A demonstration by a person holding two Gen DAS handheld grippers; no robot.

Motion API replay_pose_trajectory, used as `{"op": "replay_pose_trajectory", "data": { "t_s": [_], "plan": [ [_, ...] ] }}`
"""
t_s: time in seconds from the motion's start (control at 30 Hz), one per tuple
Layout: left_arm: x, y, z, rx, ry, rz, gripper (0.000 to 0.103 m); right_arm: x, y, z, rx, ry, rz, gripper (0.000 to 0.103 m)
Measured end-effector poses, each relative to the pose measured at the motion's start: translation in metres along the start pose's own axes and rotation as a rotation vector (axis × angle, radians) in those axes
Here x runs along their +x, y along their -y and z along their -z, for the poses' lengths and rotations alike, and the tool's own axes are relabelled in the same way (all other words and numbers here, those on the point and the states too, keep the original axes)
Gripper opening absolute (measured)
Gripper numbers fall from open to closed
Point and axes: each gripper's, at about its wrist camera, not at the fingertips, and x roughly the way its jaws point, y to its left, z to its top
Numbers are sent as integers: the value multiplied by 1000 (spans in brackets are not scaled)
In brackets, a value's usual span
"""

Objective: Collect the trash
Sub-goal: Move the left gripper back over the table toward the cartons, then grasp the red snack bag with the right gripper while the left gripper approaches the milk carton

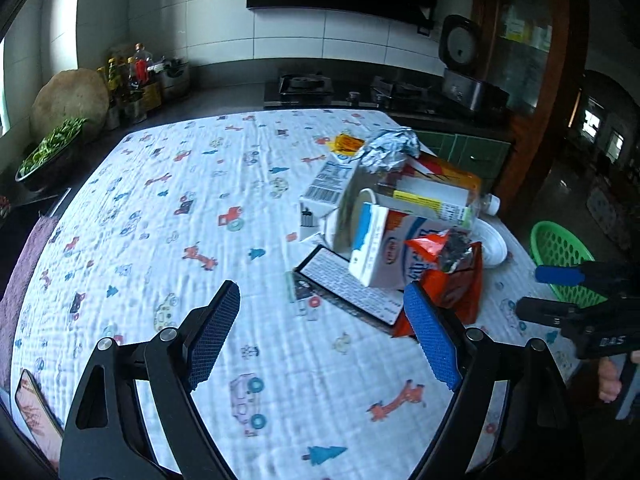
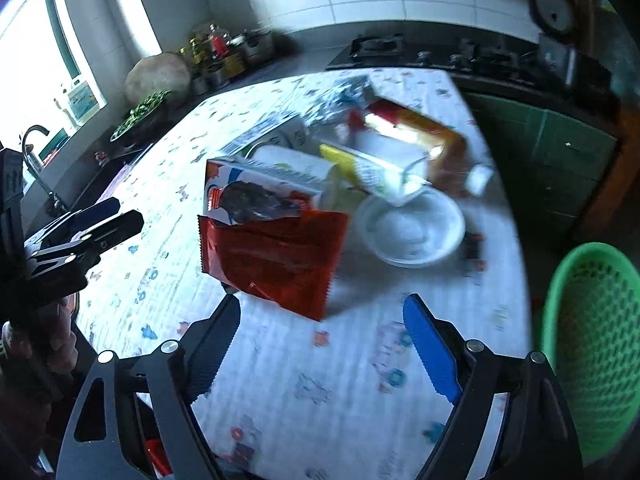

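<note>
A pile of trash lies on the patterned tablecloth (image 1: 200, 208): a red snack bag (image 1: 452, 280) (image 2: 276, 256), a blue-and-white milk carton (image 1: 380, 252), a white carton (image 1: 326, 192), crumpled foil (image 1: 390, 148), a plastic bottle (image 1: 440, 200), an orange box (image 2: 424, 132) and a white bowl (image 2: 412, 228). A green mesh basket (image 2: 596, 352) (image 1: 560, 256) stands off the table's right edge. My left gripper (image 1: 320, 332) is open and empty, just short of the pile. My right gripper (image 2: 322, 344) is open and empty, in front of the red bag.
A black printed packet (image 1: 348, 288) lies flat beside the pile. A phone (image 1: 34, 420) lies at the table's near left corner. Behind are the counter with bottles (image 1: 136, 76), a bowl of greens (image 1: 48, 156), a stove (image 1: 308, 84) and a rice cooker (image 1: 464, 64).
</note>
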Motion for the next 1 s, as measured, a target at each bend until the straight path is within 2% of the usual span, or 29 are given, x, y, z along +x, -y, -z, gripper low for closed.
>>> {"op": "replay_pose_trajectory", "data": {
  "t_s": [0.27,0.33,0.4,0.7,0.97,1.0],
  "plan": [
    [6,-22,2,-23,-19,0,82,38,-3,-8,33,-41,-62,80],
    [8,-25,2,-25,-25,-1,82,44,-2,-10,51,-56,-89,87],
    [11,-28,2,-28,-29,1,82,47,-4,-11,60,-56,-99,90],
    [23,-31,2,-24,-55,17,81,72,-8,-17,78,-79,-123,90],
    [24,-30,-2,-13,-51,33,81,70,-15,-14,55,-91,-119,54],
    [24,-29,-2,-9,-48,39,81,68,-16,-12,54,-90,-120,46]
  ]
}}
